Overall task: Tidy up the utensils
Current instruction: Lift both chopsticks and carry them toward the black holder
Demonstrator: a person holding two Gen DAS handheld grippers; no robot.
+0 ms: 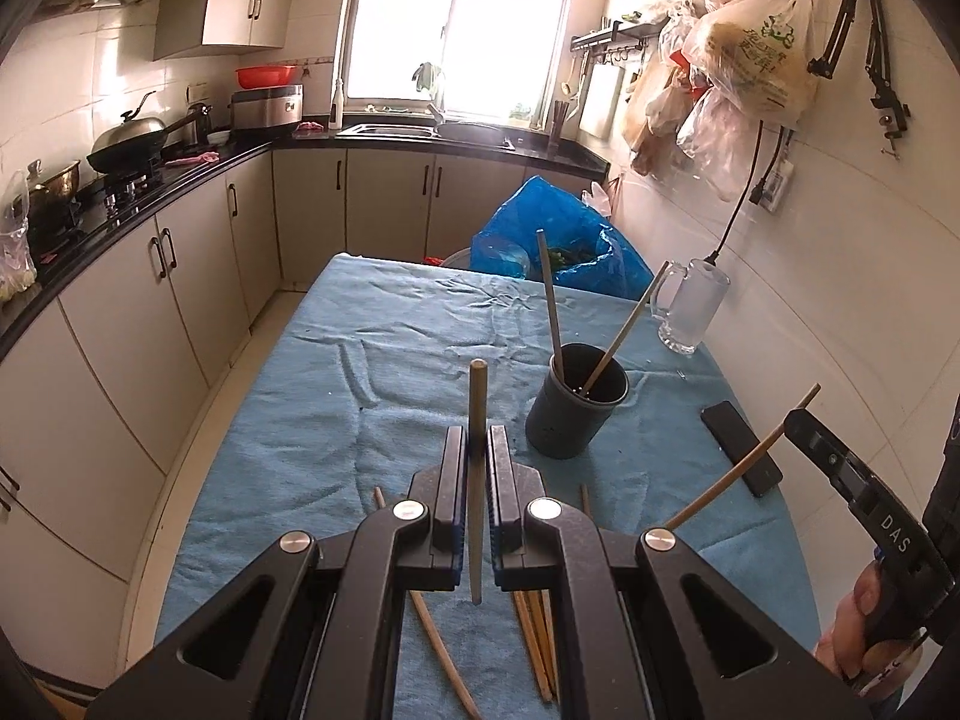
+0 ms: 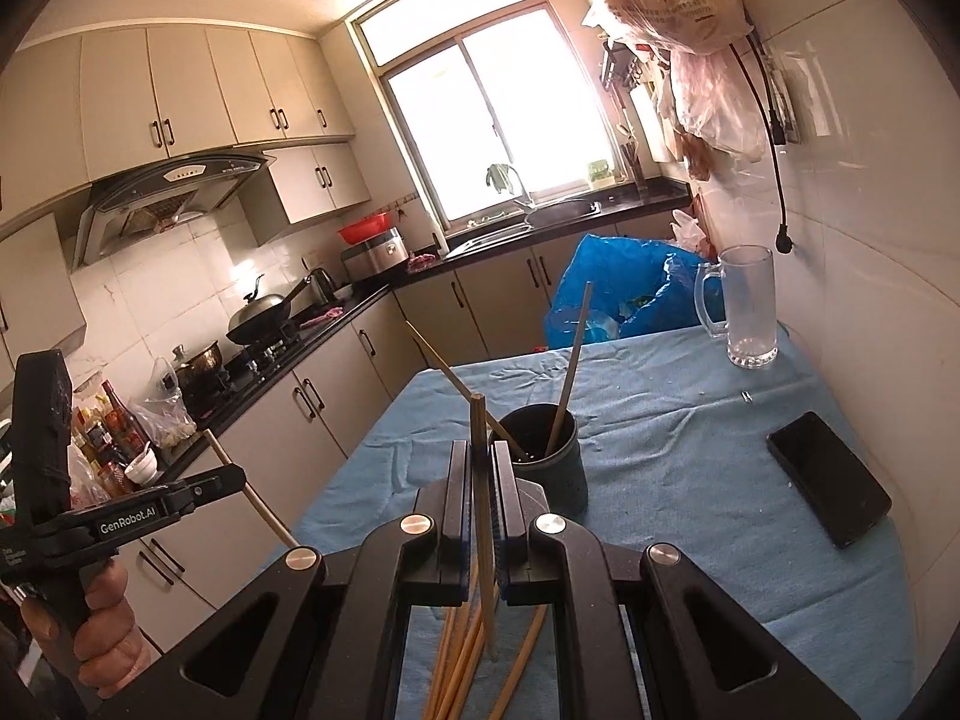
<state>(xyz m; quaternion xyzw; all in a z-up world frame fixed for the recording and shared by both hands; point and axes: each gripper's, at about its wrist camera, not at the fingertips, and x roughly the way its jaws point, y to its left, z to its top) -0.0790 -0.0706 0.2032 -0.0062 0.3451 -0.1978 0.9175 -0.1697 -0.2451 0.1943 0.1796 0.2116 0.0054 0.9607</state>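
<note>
Left wrist view. My left gripper (image 1: 477, 450) has its jaws closed on one chopstick (image 1: 477, 420), which stands nearly upright between the pads, its blunt end above them and its tip below. The dark holder cup (image 1: 575, 402) sits on the blue cloth (image 1: 312, 396) at about one o'clock from the jaws; two chopsticks already lean inside it (image 1: 549, 294), one toward twelve, one toward one. Loose chopsticks (image 1: 537, 630) lie flat on the cloth under the gripper, at six o'clock. At three o'clock my right gripper (image 1: 798, 420) enters from the edge, clamped on a slanted chopstick (image 1: 744, 462), with a hand (image 1: 852, 636) on its handle. A black phone (image 1: 741, 447) lies behind that stick; a glass mug (image 1: 690, 312) stands at two o'clock near the wall.

Right wrist view. My right gripper (image 2: 479, 468) is likewise shut on a single chopstick (image 2: 480, 456), held close to vertical. Here the cup (image 2: 549, 456) appears just beyond the jaws, at one o'clock, and its interior with the two leaning sticks is plainer. Only this view shows my left gripper (image 2: 234, 474) from outside, at nine o'clock, pinching its stick (image 2: 258, 504), and the hand (image 2: 105, 630) carrying it. The loose pile (image 2: 462, 660) is at six o'clock.
</note>
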